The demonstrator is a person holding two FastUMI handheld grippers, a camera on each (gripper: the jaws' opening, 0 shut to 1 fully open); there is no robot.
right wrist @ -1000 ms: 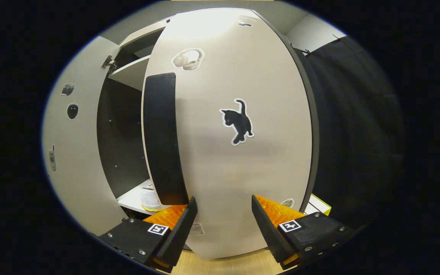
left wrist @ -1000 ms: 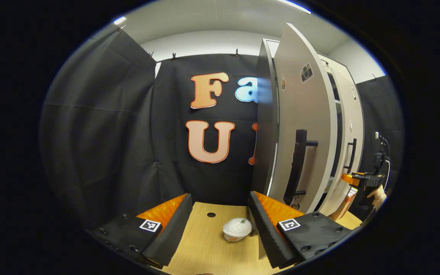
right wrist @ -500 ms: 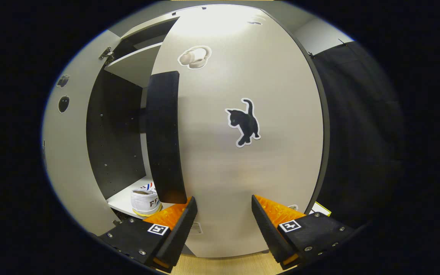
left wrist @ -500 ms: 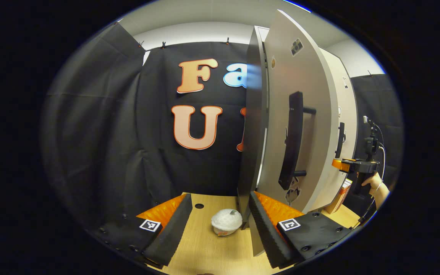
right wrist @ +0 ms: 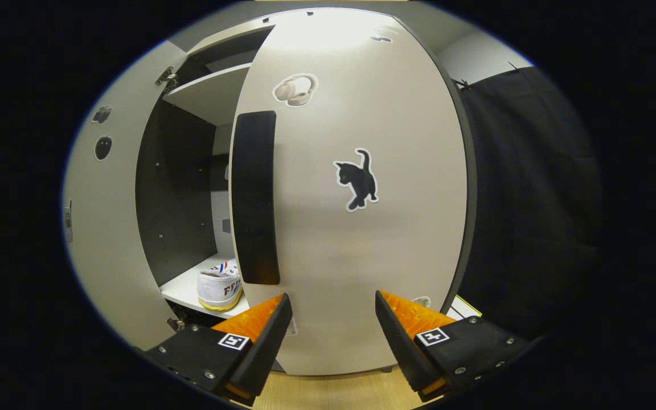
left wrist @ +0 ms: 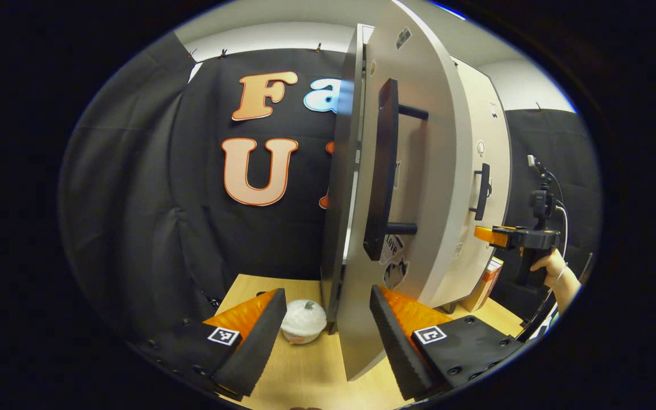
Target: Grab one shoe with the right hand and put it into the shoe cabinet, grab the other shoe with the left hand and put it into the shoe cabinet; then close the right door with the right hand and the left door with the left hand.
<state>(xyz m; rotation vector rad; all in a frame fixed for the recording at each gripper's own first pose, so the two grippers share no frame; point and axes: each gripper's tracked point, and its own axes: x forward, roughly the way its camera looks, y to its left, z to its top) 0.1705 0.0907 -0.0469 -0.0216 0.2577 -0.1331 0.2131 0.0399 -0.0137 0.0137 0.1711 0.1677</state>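
White canvas shoe point(right wrist: 220, 287) with a yellowish sole edge, red and blue stripes and dark lettering sits on the pale lower shelf point(right wrist: 183, 289) inside the shoe cabinet point(right wrist: 183, 188), heel end facing out; partly hidden behind the right door point(right wrist: 351, 228). Second shoe can't be made out.

Right door is glossy off-white with a dark edge, a long black vertical handle point(right wrist: 255, 196), a black cat sticker point(right wrist: 357, 179) and a headphone sticker point(right wrist: 295, 91). It stands partly open, with a gap showing the dark cabinet interior and an upper shelf. Right gripper point(right wrist: 331, 327) is wide open, holding nothing, fingers spread just in front of the door's lower part; contact can't be told.

In the left gripper view the left door point(left wrist: 413, 188) is swung out, seen nearly edge-on, same off-white panel with a black bar handle point(left wrist: 382, 176) on two posts and small stickers. Left gripper point(left wrist: 328, 330) is open and empty; the door's lower edge stands between its fingers, touching or not can't be told. White round lidded container point(left wrist: 303, 320) sits on the wooden table point(left wrist: 305, 376) near the left finger. Farther off, a hand point(left wrist: 553, 267) holds the other gripper near the right door.
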